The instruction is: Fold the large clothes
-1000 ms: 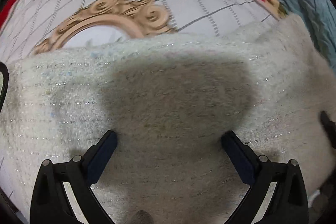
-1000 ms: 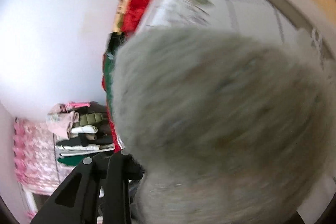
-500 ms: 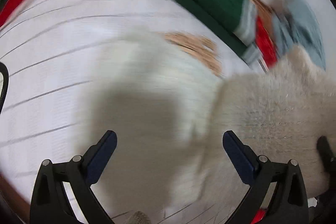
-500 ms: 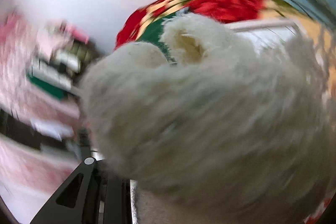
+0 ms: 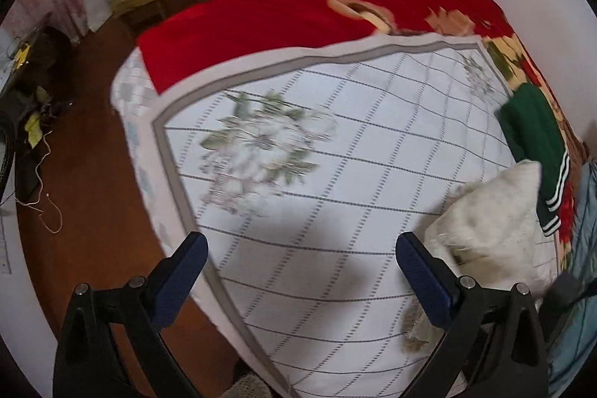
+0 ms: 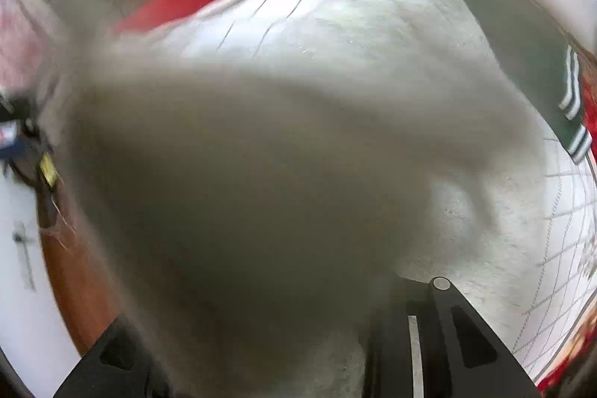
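Observation:
A fluffy cream sweater point(image 5: 492, 222) hangs bunched at the right of the left wrist view, above the white quilted bed cover point(image 5: 335, 174). My left gripper point(image 5: 298, 271) is open and empty over the bed's near corner, apart from the sweater. In the right wrist view the same sweater point(image 6: 280, 174) fills most of the frame, blurred, draped over the gripper. My right gripper's fingertips are hidden under the fabric; the sweater appears held there.
A folded green garment with white stripes point(image 5: 533, 144) lies at the bed's right edge. A red blanket point(image 5: 280, 17) covers the far end. Blue-grey cloth point(image 5: 582, 248) is at far right. Wooden floor point(image 5: 86, 181) with cables lies left of the bed.
The sweater has left the spot under my left gripper and is lifted to the right. The left gripper swung left toward the bed corner. The right view swung with the sweater.

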### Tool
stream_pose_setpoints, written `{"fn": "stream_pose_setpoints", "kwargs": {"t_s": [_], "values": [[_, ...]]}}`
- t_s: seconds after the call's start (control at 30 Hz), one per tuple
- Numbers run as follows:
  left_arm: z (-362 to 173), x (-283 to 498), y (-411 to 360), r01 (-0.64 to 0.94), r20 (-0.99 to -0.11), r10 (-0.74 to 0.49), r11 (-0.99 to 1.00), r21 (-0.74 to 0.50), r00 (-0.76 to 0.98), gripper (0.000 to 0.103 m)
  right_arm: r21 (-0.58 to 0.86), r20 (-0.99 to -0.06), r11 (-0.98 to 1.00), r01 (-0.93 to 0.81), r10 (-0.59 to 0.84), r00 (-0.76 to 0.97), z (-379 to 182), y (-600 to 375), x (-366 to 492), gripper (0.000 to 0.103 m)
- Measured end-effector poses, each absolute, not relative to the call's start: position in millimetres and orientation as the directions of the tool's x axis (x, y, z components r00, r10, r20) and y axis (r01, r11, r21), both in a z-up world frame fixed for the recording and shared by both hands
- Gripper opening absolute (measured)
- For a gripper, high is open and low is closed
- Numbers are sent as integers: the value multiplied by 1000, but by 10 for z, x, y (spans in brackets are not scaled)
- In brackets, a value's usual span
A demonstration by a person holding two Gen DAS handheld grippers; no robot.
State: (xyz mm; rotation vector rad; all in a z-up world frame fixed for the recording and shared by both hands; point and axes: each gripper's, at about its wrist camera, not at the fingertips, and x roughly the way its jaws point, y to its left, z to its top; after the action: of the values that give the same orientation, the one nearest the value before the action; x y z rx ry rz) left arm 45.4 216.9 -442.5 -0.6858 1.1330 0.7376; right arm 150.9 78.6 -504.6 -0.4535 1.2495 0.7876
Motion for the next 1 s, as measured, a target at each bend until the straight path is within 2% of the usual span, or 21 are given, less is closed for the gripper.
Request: {"fn": "stream_pose_setpoints", "kwargs": {"t_s": [0.13,0.2,0.27,0.37,0.4,0.5,0.63,0.73,0.77,0.83,0.9,0.93,1.0], "values": [[-4409,533,2180,-792,-950,162,599,-121,267,103,27,-963,579,-815,234,135,-5144,976,1197,57],[-4316,561,2203,-780,-945,146,607,-149,293,103,61,-963,522,-851,255,88,-5144,999,1070,77],[-4199,675,2209,-763,-934,134,621,-181,330,103,112,-956,484,-868,290,39,-4972,1013,835,79],[-3994,853,2196,-719,-912,114,657,-228,393,103,286,-918,460,-841,382,-103,-4756,753,856,79],[-3944,932,2158,-698,-907,99,674,-242,410,103,403,-878,449,-797,437,-197,-4653,591,909,79],[-3951,1194,1894,-620,-898,39,737,-270,438,103,571,-803,489,-660,502,-323,-4488,180,1142,79],[-4357,1404,1418,-550,-923,-9,801,-238,386,103,588,-807,661,-466,516,-286,-4516,-434,1689,79],[-4899,1410,1090,-518,-963,87,853,-60,254,103,505,-863,764,-403,455,-218,-4620,-664,1985,79],[-5119,1364,1012,-506,-973,113,862,-5,202,103,474,-881,792,-385,431,-196,-4674,-704,2071,78],[-5461,1215,933,-501,-982,124,865,36,143,103,461,-887,818,-345,419,-191,-4796,-727,2170,65],[-5689,1055,925,-513,-985,126,857,49,118,103,402,-913,857,-322,346,-217,-5076,-620,2211,35],[-5752,997,949,-525,-987,114,851,37,116,103,375,-921,873,-312,312,-235,-5192,-598,2241,27],[-5775,958,1006,-544,-989,85,839,5,121,103,329,-933,894,-303,259,-249,-5469,-523,2234,23]]}}
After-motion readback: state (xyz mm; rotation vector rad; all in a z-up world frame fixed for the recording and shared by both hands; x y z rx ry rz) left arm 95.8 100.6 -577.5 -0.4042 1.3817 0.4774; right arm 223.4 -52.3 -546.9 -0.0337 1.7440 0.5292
